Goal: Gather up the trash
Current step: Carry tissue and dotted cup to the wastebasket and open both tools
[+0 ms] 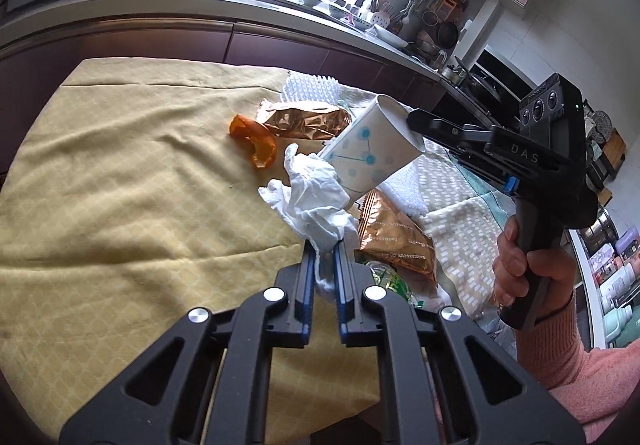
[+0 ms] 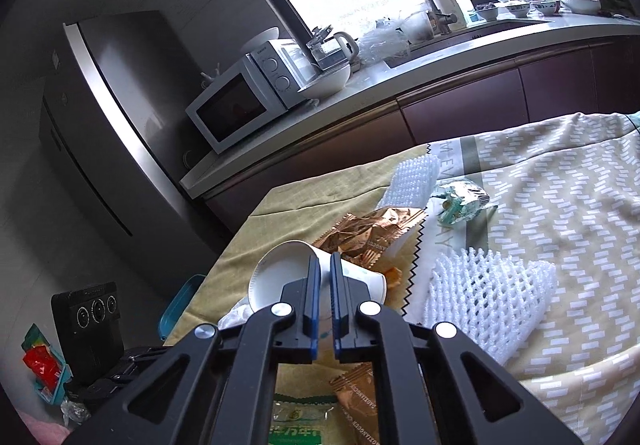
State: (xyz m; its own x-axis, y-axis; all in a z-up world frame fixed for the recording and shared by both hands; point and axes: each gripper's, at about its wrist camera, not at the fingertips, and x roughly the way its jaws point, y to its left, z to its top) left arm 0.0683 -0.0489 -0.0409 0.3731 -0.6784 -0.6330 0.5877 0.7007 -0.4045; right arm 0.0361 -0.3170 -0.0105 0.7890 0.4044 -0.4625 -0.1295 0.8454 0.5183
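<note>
I am working over a table spread with a yellow cloth (image 1: 120, 173) and, on its right side, a patterned cloth (image 2: 560, 205). My left gripper (image 1: 323, 245) has its jaws drawn narrow, pinching a crumpled white tissue (image 1: 312, 193), which bunches up past the fingertips. My right gripper (image 2: 325, 261) is likewise closed down, clamped on the wall of a white paper cup (image 2: 280, 277) printed with blue dots; seen from the left wrist, the cup (image 1: 372, 149) is tilted, its open mouth turned up and away, hanging above the litter. A hand (image 1: 516, 265) in a pink sleeve grips the right tool's handle. Scattered on the cloths lie a piece of orange peel (image 1: 256, 141), a copper foil wrapper (image 1: 308, 121), a second copper wrapper (image 1: 396, 237) just beside the tissue, a green printed packet (image 2: 304, 425) near my grippers, a white foam net (image 2: 492, 297) and a small crumpled green wrapper (image 2: 460, 201). A kitchen counter with a microwave (image 2: 236, 109) runs behind the table.
</note>
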